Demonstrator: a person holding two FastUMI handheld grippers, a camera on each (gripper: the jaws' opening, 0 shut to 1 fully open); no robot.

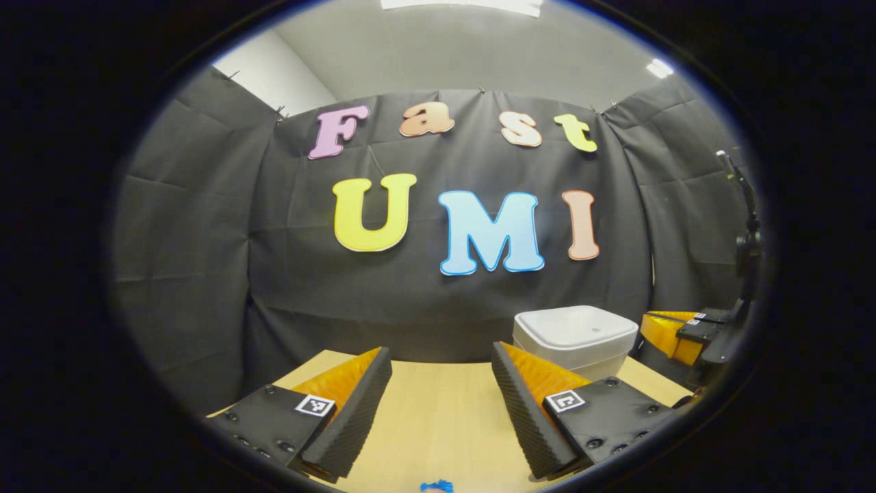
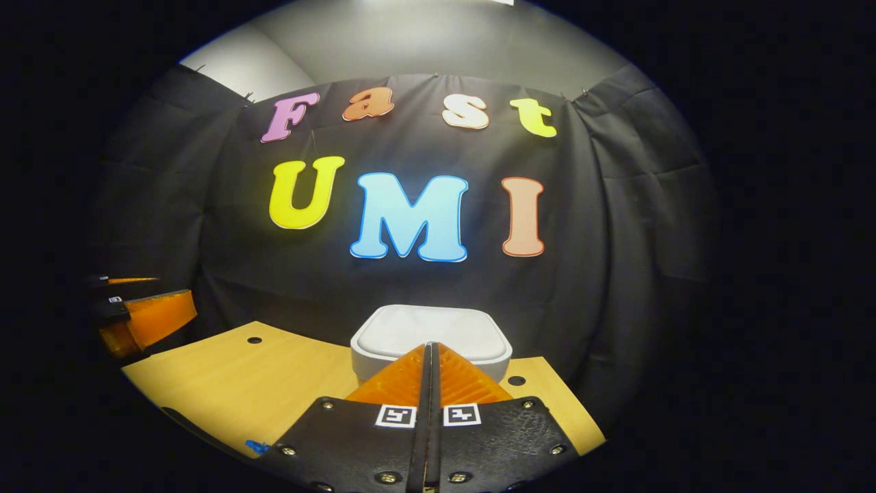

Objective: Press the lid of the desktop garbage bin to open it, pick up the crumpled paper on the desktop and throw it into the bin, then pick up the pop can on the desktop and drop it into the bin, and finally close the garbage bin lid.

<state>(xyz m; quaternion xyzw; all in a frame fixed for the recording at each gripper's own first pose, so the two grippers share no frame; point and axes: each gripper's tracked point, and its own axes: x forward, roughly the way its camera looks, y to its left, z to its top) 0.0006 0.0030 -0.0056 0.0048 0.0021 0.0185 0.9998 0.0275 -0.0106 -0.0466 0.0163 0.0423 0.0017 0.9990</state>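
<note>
Left gripper view
left gripper: fingers spread wide at the bottom of the view, nothing between them, bare table showing in the gap
table: light wood, running from the fingers back to the black cloth wall
bin: white, on the table right of centre and past the right finger, near the back edge; that finger hides its lower left corner
lid: flat on the bin, down
right gripper: at the right edge, just right of the bin and about level with its lid, tips pointing toward it; whether it touches the bin I cannot tell
blue mark: small, at the table's near edge below the gap
stand: dark pole rising at the far right behind the right gripper

Right gripper view
right gripper: fingers closed flat against each other, nothing held, tips pointing straight at the bin
bin: white, dead centre just past the fingertips, near the table's back edge; the tips cover the lower front of it, contact unclear
lid: closed, smooth, slightly sunk within its rim
table: wood, with dark round holes left and right of the bin
left gripper: at the far left edge, beyond the table's left side, well apart from the bin
blue mark: on the table's near left edge
paper, can: I cannot make either out
</note>
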